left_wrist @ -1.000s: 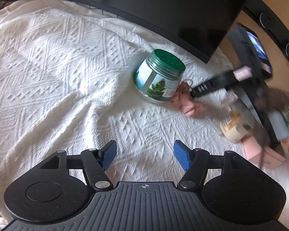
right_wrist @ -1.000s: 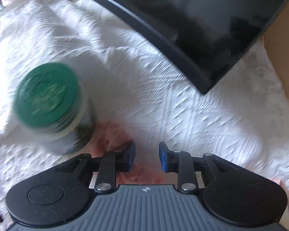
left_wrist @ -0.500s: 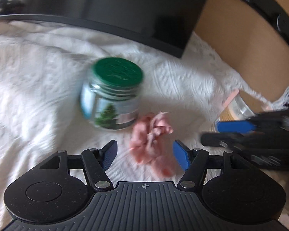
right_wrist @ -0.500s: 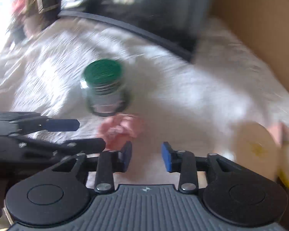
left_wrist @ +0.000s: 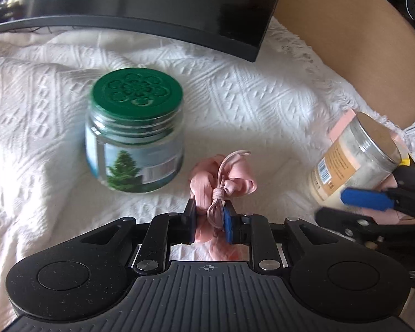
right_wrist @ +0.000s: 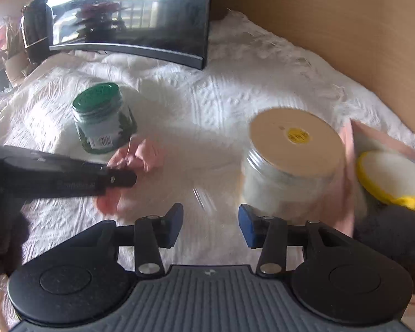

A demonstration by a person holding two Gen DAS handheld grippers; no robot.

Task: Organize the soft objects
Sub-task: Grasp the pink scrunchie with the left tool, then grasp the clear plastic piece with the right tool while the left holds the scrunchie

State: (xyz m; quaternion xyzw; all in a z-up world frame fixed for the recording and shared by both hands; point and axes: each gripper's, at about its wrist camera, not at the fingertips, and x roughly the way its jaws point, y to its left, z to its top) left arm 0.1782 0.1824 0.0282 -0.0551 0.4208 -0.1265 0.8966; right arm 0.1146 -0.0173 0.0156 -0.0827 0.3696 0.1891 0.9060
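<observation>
The pink fabric bundle (left_wrist: 221, 177) is a crumpled scrap of soft cloth, knotted round with a thin pink cord that loops up from the knot. It lies on the white textured cloth (left_wrist: 41, 116) covering the counter, just right of the green-lidded jar (left_wrist: 135, 130) and well left of the tan-lidded jar (right_wrist: 293, 155).

The left tongs (left_wrist: 209, 221) have just been closing and now pinch the bundle between their blue pads; half a second ago they stood wide with the bundle loose between them. The right tongs (right_wrist: 210, 224) have just been opening and stand apart with nothing between them, only bare cloth.

Left of the green-lidded jar the cloth is open. Behind it the dark monitor (left_wrist: 157, 2) bounds the far side. To the right a brown wall (right_wrist: 345, 27) closes the edge, with a pink tray (right_wrist: 387, 141) and a yellow-rimmed disc (right_wrist: 393, 177) crowding that corner.
</observation>
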